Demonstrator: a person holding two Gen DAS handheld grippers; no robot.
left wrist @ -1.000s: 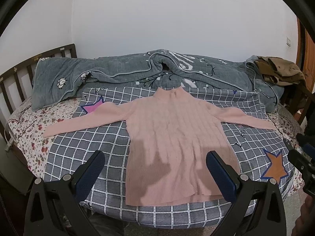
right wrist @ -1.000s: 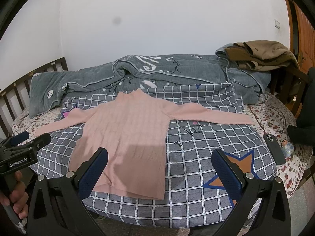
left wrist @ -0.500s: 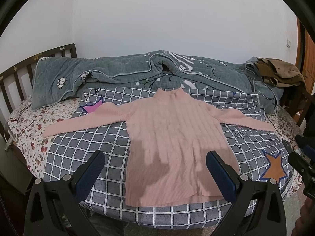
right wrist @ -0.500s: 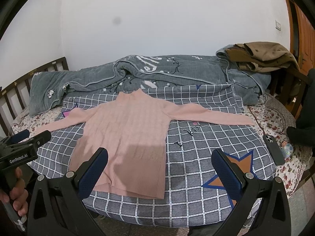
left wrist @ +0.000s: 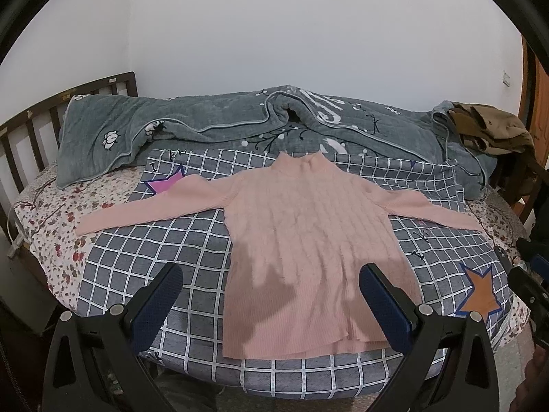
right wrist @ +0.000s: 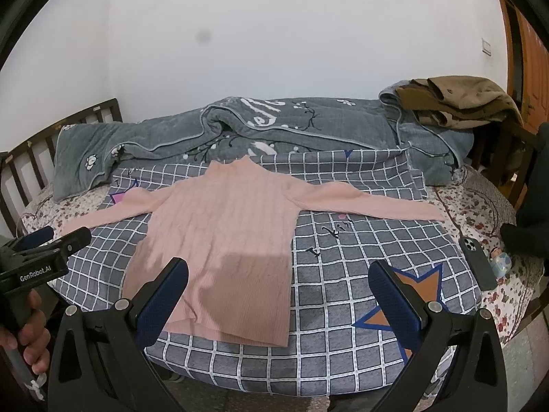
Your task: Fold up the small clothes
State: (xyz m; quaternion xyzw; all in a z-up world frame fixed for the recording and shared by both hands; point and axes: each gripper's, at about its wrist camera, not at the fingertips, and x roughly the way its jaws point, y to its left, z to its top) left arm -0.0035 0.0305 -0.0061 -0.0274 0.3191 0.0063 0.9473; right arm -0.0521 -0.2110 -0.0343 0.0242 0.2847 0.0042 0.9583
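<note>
A pink knitted sweater (left wrist: 308, 237) lies flat and face up on a grey checked blanket (left wrist: 164, 250), sleeves spread out to both sides, hem toward me. It also shows in the right wrist view (right wrist: 226, 240). My left gripper (left wrist: 271, 295) is open and empty, held above the near edge of the bed in front of the hem. My right gripper (right wrist: 279, 292) is open and empty, held in front of the sweater's right hem corner. The left gripper's body (right wrist: 37, 261) shows at the left of the right wrist view.
A grey quilt (left wrist: 240, 127) is bunched along the far side of the bed. Brown clothes (right wrist: 456, 99) lie on it at the right. A phone (right wrist: 477, 261) lies near the bed's right edge. A wooden headboard (left wrist: 41, 120) stands at the left.
Both grippers stay open and almost still; the views have shifted only slightly. The sweater has not moved.
</note>
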